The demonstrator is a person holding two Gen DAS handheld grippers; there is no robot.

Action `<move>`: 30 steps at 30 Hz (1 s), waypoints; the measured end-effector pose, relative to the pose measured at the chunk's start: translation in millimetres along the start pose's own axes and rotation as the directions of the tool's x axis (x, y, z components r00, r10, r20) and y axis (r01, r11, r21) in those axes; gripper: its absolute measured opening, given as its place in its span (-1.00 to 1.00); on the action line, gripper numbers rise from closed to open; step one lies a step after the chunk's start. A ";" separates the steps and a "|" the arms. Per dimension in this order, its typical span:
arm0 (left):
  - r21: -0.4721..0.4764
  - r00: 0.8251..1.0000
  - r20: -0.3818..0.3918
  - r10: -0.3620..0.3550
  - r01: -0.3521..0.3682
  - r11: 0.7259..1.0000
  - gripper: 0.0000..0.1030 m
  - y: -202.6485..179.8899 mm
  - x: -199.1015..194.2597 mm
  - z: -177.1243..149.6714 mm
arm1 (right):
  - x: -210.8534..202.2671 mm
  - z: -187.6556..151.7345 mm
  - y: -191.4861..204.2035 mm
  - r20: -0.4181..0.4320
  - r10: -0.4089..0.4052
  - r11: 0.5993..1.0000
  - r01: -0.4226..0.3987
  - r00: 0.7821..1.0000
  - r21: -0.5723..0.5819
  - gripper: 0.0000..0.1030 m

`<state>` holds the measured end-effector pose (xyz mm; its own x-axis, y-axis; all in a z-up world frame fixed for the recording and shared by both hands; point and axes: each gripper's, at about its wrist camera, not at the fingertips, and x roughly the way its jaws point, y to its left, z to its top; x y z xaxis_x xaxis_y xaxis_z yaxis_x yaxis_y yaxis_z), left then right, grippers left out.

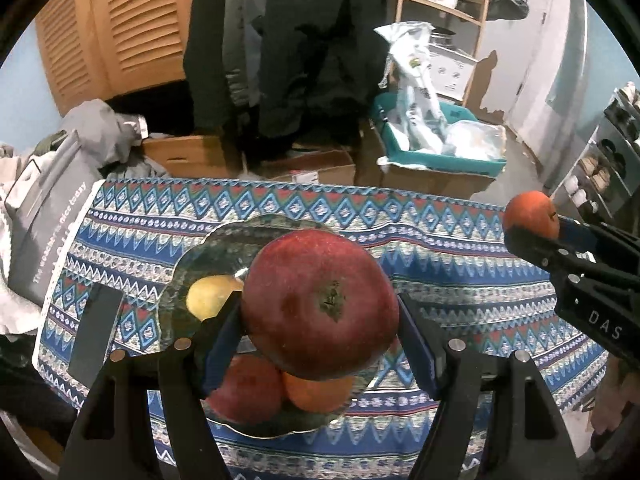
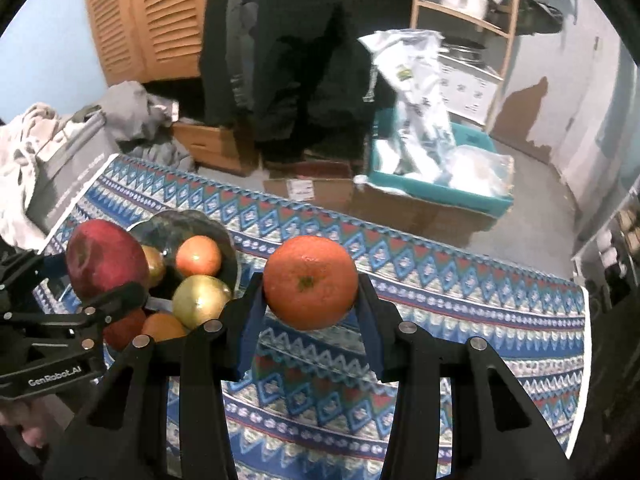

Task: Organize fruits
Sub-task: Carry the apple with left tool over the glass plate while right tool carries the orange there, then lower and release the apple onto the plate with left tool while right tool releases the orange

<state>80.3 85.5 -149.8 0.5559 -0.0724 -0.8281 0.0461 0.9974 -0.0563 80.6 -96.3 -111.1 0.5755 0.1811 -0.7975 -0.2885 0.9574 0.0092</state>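
Big dark-red apple (image 1: 320, 304) clamped between left gripper (image 1: 320, 320) fingers, stem end facing the camera, held above the dark scalloped glass bowl (image 1: 192, 264). It hides most of the bowl; a yellow fruit (image 1: 212, 294), a red one and an orange one show only in part. Round orange (image 2: 310, 282) pinched in right gripper (image 2: 310, 308), stem scar toward the lens, over the blue patterned cloth (image 2: 440, 292) on the bench, beside the bowl.

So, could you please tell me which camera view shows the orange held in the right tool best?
The right wrist view: the orange sits centred and close between the right tool fingers, over the patterned cloth. The left wrist view shows it only small at the right edge, partly hidden by that tool.
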 end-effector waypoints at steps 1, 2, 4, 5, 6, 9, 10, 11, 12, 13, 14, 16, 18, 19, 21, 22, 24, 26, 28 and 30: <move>-0.004 1.000 -0.004 0.001 -0.001 1.000 0.46 2.9 1.6 -0.9 | 3.1 1.2 3.0 -0.003 0.008 1.000 -0.008 1.000 -0.004 -0.16; -0.008 1.000 -0.010 -0.001 0.001 1.000 0.46 6.3 4.6 -1.8 | 6.7 2.6 6.5 -0.008 0.022 1.000 -0.022 1.000 -0.005 -0.16; -0.015 1.000 -0.031 -0.007 0.007 1.000 0.46 12.9 13.7 -3.0 | 13.6 4.6 12.6 -0.019 0.047 0.999 -0.047 0.999 -0.003 -0.16; -0.021 0.999 -0.043 -0.008 0.007 1.000 0.46 15.3 17.9 -3.7 | 16.6 6.2 14.8 -0.023 0.054 0.999 -0.054 0.998 -0.003 -0.16; -0.030 0.999 -0.054 -0.007 0.006 1.000 0.46 18.3 22.6 -4.9 | 18.9 7.0 16.7 -0.027 0.060 0.998 -0.060 0.998 -0.003 -0.16; -0.041 0.997 -0.075 0.002 -0.005 0.999 0.46 24.3 32.3 -6.9 | 26.8 9.2 22.9 -0.038 0.074 0.997 -0.074 0.997 -0.004 -0.16; -0.043 0.997 -0.080 0.003 -0.006 0.999 0.46 26.2 35.2 -7.3 | 28.9 9.8 24.6 -0.042 0.078 0.997 -0.079 0.996 -0.003 -0.16; -0.043 0.997 -0.083 0.003 -0.006 0.999 0.46 27.2 37.0 -7.4 | 31.0 10.6 26.1 -0.044 0.083 0.997 -0.083 0.996 -0.001 -0.16; -0.045 0.996 -0.090 0.003 -0.007 0.999 0.46 28.7 40.4 -7.8 | 32.8 11.3 27.4 -0.047 0.086 0.996 -0.086 0.995 0.000 -0.16; -0.046 0.996 -0.094 0.005 -0.009 0.999 0.46 29.6 42.0 -8.5 | 34.5 12.0 28.8 -0.049 0.088 0.996 -0.089 0.995 0.000 -0.16; -0.049 0.995 -0.100 0.006 -0.011 0.999 0.46 30.8 44.6 -8.9 | 36.5 12.8 30.5 -0.052 0.090 0.996 -0.090 0.995 -0.002 -0.16; -0.055 0.994 -0.113 0.009 -0.015 0.998 0.46 33.9 50.4 -10.2 | 38.9 12.9 33.4 -0.056 0.091 0.996 -0.092 0.994 -0.006 -0.16; -0.065 0.992 -0.128 0.009 -0.018 0.998 0.46 37.0 56.3 -10.9 | 41.7 13.3 36.0 -0.063 0.095 0.995 -0.095 0.994 -0.008 -0.16; -0.067 0.991 -0.136 0.007 -0.017 0.998 0.46 38.3 59.0 -11.0 | 42.9 13.4 37.4 -0.065 0.095 0.995 -0.096 0.993 -0.011 -0.16; -0.078 0.987 -0.160 -0.001 -0.012 0.997 0.46 41.7 65.6 -11.8 | 45.6 14.2 39.6 -0.070 0.094 0.995 -0.095 0.993 -0.013 -0.16; -0.082 0.986 -0.167 -0.004 -0.010 0.997 0.46 42.7 67.1 -12.5 | 46.8 14.4 40.5 -0.072 0.094 0.995 -0.096 0.993 -0.014 -0.16; -0.084 0.983 -0.185 -0.009 -0.007 0.996 0.46 43.9 71.4 -13.7 | 49.7 14.9 42.7 -0.078 0.095 0.995 -0.096 0.992 -0.019 -0.16; -0.084 0.980 -0.196 -0.015 -0.002 0.996 0.46 44.0 74.9 -15.0 | 52.0 15.2 45.0 -0.082 0.096 0.995 -0.098 0.992 -0.022 -0.16; -0.089 0.980 -0.197 -0.014 -0.004 0.996 0.46 45.1 75.9 -15.2 | 54.7 16.1 46.4 -0.086 0.097 0.995 -0.099 0.992 -0.023 -0.16; -0.100 0.985 -0.174 -0.020 0.002 0.995 0.47 47.2 71.8 -14.2 | 57.0 16.9 48.1 -0.090 0.098 0.995 -0.101 0.991 -0.023 -0.16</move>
<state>110.6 127.5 -219.8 0.4019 -0.0896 -0.9113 -0.0356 0.9929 -0.1133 112.4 -36.1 -145.9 0.4732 0.2535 -0.8437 -0.3629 0.9288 0.0755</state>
